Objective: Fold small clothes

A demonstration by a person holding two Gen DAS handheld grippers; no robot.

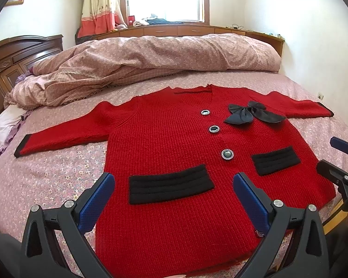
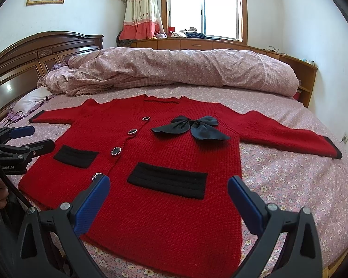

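Observation:
A red knit cardigan (image 1: 174, 143) lies flat and face up on the bed, sleeves spread out, with black pocket flaps, round buttons and a black bow (image 1: 252, 113). It also shows in the right wrist view (image 2: 169, 153). My left gripper (image 1: 174, 185) is open and empty, hovering over the hem on the cardigan's left half. My right gripper (image 2: 169, 185) is open and empty, over the hem on the right half. Each gripper shows at the edge of the other's view: the right one (image 1: 336, 159), the left one (image 2: 27, 139).
The bed sheet (image 1: 58, 180) is pink with flowers. A rolled pink duvet (image 1: 150, 58) lies across the far side of the bed. A dark wooden headboard (image 2: 34, 55) stands at the left. A wooden ledge and a window (image 2: 206, 9) are behind.

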